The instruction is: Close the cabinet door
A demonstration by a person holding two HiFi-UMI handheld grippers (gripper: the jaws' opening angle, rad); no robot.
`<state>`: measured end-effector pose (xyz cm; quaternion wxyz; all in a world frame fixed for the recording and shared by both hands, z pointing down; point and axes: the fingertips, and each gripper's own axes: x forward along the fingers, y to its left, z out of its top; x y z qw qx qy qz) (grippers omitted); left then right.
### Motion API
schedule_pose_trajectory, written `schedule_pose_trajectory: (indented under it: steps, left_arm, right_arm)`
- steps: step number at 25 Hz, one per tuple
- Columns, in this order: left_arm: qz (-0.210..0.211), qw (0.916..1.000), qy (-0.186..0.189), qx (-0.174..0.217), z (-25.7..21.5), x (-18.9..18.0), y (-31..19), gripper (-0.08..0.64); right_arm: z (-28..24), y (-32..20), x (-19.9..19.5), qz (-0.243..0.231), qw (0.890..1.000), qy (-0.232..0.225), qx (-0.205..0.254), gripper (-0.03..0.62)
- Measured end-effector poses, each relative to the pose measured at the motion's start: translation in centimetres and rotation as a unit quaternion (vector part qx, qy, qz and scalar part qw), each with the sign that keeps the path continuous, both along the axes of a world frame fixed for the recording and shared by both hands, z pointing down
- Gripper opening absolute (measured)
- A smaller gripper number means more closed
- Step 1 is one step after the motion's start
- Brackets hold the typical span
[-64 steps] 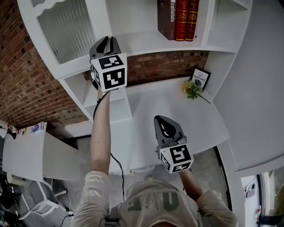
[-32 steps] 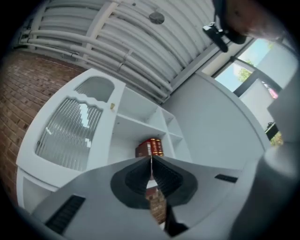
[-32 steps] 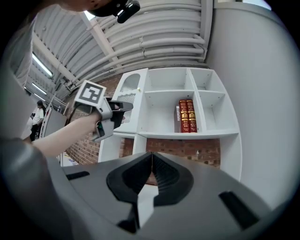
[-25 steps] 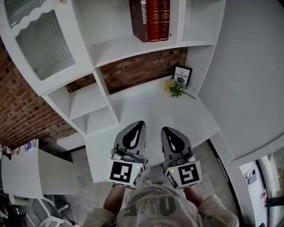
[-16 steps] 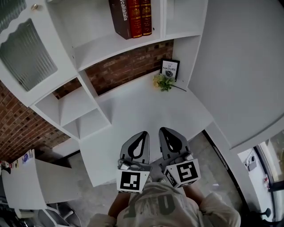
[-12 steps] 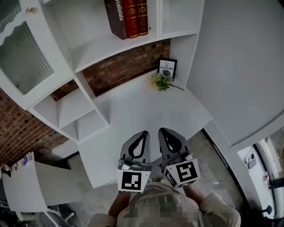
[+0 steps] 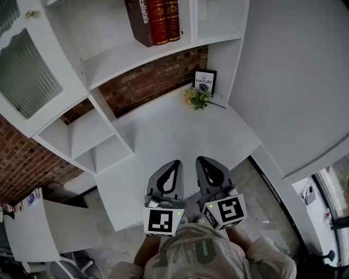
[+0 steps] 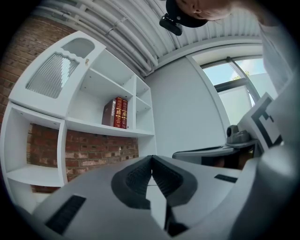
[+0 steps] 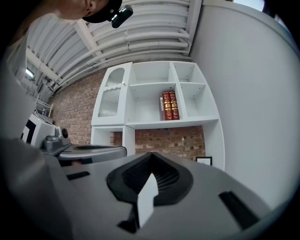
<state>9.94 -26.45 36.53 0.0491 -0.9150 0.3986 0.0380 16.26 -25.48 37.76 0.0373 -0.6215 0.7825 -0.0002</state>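
Head view is showing the left gripper [image 7: 175, 162] and right gripper [image 7: 200, 159] lying side by side, low in frame, tips pointing toward the shelves [image 7: 109, 60]. Both are hanging over the near edge of the desk [image 7: 163, 125]; whether they are touching it cannot be told. Hands are hiding under the marker cubes [image 7: 162, 220]. Only a shirt [image 7: 202, 253] is showing below them, cut off by the bottom edge.

Left gripper view: jaws are pressing together at the tips, nothing between them. Right gripper view: same, tips are meeting, clenched on nothing. A pale sliver is showing through the slot lower down between the pads, too blurred to identify.

Door [image 7: 27, 76] is sitting at upper left, well apart from both grippers, with a ribbed glass panel and a small knob [image 7: 30, 13] near its top corner. Its left part is running out of frame. In the right gripper view it is looking flush with the front of the shelves; the seam is too small to confirm.

Books [image 7: 152, 19] are standing upright on the upper shelf, tops cut off. Frame [image 7: 204, 82] is leaning at the desk's back right corner, flowers [image 7: 196, 98] just in front of it; contact between them is hard to make out. Brick [image 7: 147, 82] is showing behind the open lower compartments.
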Motion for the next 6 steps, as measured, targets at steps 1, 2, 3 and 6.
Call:
schedule_pose_trajectory:
  steps: [1,2,3,6]
  left_arm:
    - [0.000,1.0000,-0.001,0.000,0.03,-0.01,-0.07,0.014]
    - [-0.001,1.0000,-0.002,0.000,0.08,-0.02,-0.15,0.014]
    - [-0.001,1.0000,-0.003,-0.002,0.16,-0.05,-0.21,0.014]
    - [-0.004,1.0000,-0.003,-0.008,0.42,-0.23,-0.37,0.014]
  right_arm:
    - [0.01,-0.07,-0.03,-0.001,1.000,0.000,0.000,0.017]
    - [0.03,-0.15,-0.05,-0.001,1.000,0.001,-0.001,0.017]
    - [0.06,-0.23,-0.06,-0.002,1.000,0.002,-0.001,0.017]
    - [0.20,-0.39,-0.13,-0.003,1.000,0.004,-0.003,0.017]
